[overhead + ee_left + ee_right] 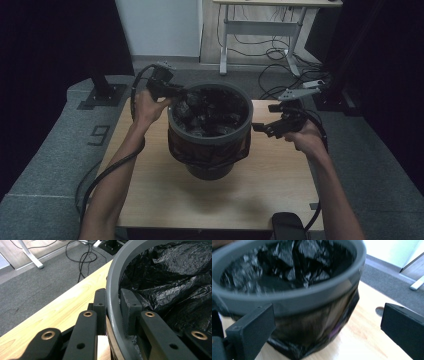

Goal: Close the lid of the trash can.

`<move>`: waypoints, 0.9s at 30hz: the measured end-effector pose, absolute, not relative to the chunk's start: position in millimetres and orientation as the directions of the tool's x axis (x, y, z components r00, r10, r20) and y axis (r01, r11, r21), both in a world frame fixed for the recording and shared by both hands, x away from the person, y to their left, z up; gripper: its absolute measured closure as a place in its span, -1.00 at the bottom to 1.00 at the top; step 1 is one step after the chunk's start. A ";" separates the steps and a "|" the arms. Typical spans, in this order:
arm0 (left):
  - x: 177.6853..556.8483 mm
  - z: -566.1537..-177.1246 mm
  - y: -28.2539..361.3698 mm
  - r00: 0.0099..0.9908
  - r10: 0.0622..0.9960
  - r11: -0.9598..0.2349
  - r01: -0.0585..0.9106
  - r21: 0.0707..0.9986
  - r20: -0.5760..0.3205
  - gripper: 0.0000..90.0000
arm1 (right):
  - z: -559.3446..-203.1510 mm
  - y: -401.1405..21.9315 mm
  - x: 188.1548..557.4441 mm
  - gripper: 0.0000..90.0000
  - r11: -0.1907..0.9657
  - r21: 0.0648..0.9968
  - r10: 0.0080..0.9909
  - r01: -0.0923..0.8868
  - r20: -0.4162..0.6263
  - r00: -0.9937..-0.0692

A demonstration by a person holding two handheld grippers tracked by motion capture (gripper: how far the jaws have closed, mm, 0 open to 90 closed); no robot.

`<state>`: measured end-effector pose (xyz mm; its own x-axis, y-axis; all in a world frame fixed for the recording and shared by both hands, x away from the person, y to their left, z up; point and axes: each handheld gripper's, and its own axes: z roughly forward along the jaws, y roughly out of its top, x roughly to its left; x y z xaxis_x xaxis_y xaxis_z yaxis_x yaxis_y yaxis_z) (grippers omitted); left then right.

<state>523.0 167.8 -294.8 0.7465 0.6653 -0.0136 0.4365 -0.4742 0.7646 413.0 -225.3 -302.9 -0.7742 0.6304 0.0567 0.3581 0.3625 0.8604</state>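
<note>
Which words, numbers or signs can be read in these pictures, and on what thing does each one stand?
"9": a dark digit on the grey floor mat left of the wooden table, seen in the high view.
No other text is readable: the grey bin, its black bag and both grippers carry no visible label in any view.
</note>
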 end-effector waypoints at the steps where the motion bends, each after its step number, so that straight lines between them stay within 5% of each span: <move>1: 523.0 -294.8 167.8 0.746 0.666 -0.473 0.438 0.765 -0.015 0.67 | -298.0 -222.6 414.0 -1.00 0.363 0.864 0.625 0.349 0.052 -0.779; 9: 523.9 -294.6 167.8 0.745 0.666 -0.476 0.447 0.758 -0.021 0.66 | -279.1 -189.6 423.0 -1.00 0.366 0.885 0.538 0.289 0.052 -0.842; 19: 522.8 -294.4 167.2 0.743 0.669 -0.480 0.444 0.756 -0.012 0.66 | -304.4 -170.5 427.7 -0.99 0.393 0.887 0.504 0.243 0.013 -0.864; 27: 522.0 -293.2 165.2 0.743 0.669 -0.500 0.439 0.746 0.011 0.66 | -313.2 -177.6 426.1 -0.66 0.360 0.907 0.501 0.217 0.009 -0.865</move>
<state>522.0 165.2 -293.2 0.7431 0.6690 0.0113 0.4392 -0.5004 0.7461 426.1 -177.6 -313.2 -0.8654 0.5010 0.0085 0.2172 0.3598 0.9074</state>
